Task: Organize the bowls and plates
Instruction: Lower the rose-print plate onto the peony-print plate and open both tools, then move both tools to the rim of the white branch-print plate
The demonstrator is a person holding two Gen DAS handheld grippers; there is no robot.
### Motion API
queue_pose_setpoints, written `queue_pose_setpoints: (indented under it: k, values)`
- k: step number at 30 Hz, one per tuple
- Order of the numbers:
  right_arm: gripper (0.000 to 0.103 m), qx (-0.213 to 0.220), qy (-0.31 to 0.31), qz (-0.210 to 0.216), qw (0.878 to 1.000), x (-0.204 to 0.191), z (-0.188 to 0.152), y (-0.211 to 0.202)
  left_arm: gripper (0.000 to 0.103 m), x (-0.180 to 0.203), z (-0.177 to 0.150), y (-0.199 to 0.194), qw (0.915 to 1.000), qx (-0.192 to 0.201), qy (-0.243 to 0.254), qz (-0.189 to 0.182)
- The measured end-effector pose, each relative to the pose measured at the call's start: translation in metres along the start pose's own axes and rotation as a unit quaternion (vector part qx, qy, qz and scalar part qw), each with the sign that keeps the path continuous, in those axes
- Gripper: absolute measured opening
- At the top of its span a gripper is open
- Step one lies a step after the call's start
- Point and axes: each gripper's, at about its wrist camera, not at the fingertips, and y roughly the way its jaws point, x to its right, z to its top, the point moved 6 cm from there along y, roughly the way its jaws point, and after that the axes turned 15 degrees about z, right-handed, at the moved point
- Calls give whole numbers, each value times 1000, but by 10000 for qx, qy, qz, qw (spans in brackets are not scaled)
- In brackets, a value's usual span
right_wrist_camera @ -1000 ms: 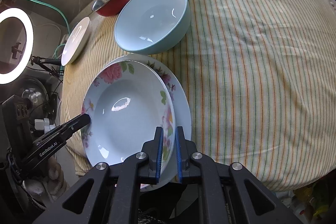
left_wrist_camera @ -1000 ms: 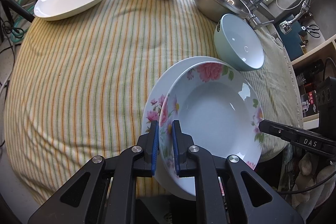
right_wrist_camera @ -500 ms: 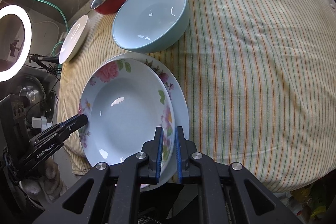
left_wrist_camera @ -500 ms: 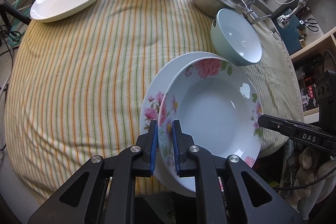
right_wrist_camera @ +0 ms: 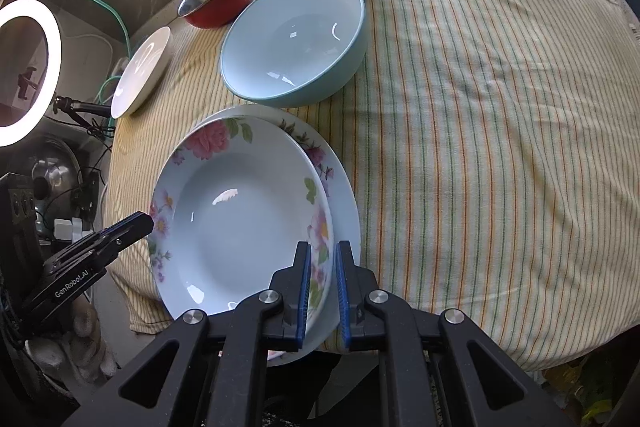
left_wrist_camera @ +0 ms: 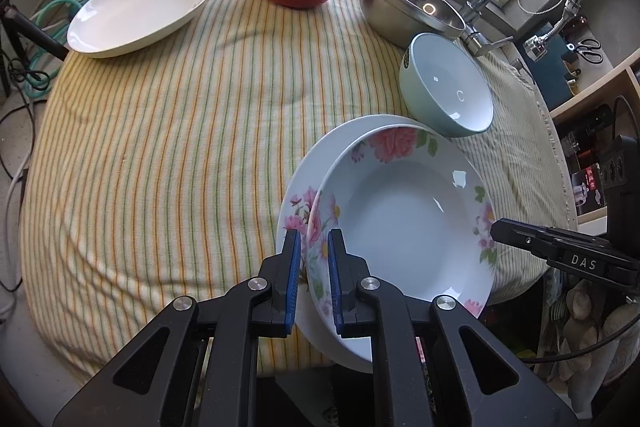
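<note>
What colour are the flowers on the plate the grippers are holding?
Mostly pink, with green leaves, on the floral plate's white rim. The right wrist view shows them best.

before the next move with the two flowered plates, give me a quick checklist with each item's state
1. Left gripper clamped on rim of upper floral plate: ok.
2. Right gripper clamped on the opposite rim: ok.
3. Upper plate centred on lower floral plate: not ok, offset toward the cloth's edge.
4. Stack fully supported by striped cloth: not ok, it overhangs the edge.
5. Clear of light blue bowl: cannot tell, rims look very close.
6. Upper plate resting on lower one or lifted: cannot tell.
</note>
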Motion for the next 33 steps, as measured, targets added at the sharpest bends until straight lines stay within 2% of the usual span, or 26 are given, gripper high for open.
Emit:
queue_pose_setpoints:
  k: [13,31,33]
  values:
    - [13,194,-320,-266,9989,-13,16,-7,11,-11,10,-10,9997,188,-71,125]
    - [14,622,-1259,-441,9891,-80,43,-9,11,-46,23,-18,9984,350,-450,59]
    - [18,583,-1307,-355,9891,-88,46,-5,11,-54,24,-18,9977,375,-567,67]
